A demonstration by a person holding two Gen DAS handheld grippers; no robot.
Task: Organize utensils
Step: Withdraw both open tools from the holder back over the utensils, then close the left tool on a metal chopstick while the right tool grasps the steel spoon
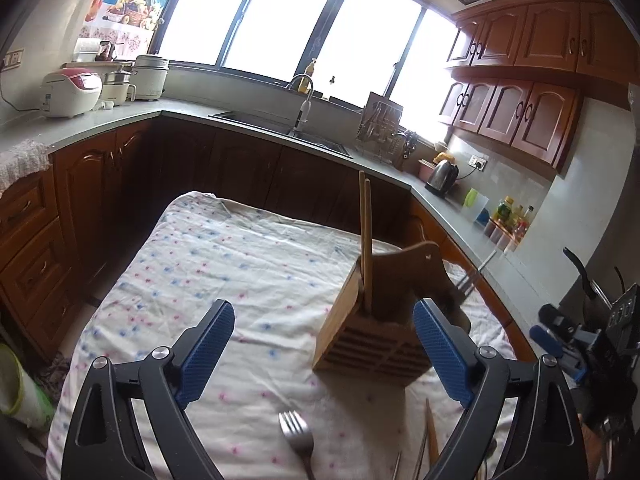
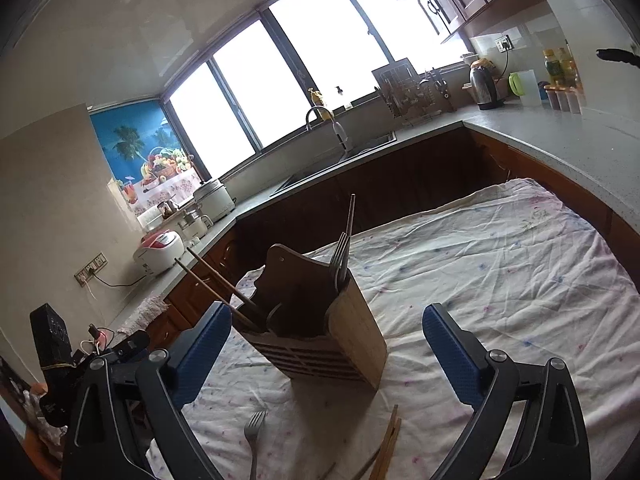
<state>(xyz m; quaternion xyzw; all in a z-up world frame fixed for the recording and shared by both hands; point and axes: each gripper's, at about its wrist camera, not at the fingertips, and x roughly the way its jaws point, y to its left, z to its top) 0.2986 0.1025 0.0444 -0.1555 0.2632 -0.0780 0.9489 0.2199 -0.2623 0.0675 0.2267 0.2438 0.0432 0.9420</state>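
Observation:
A wooden utensil holder (image 1: 362,330) (image 2: 328,332) stands on the cloth-covered table (image 1: 224,264). A pair of chopsticks (image 1: 366,240) (image 2: 220,288) leans out of one compartment, and forks (image 2: 340,260) (image 1: 466,284) stick up from another. On the cloth in front of the holder lie a fork (image 1: 298,436) (image 2: 254,436) and more chopsticks (image 1: 430,436) (image 2: 386,444). My left gripper (image 1: 324,350) is open, a little short of the holder, with nothing between its blue pads. My right gripper (image 2: 326,356) is open too, with only the holder beyond its pads.
Kitchen counters wrap around the table, with a sink (image 1: 280,128), a dish rack (image 1: 380,128), a kettle (image 1: 442,178) and rice cookers (image 1: 70,94). Dark cabinets (image 1: 192,168) stand beyond the table's far edge. The other gripper (image 1: 568,344) shows at the left wrist view's right edge.

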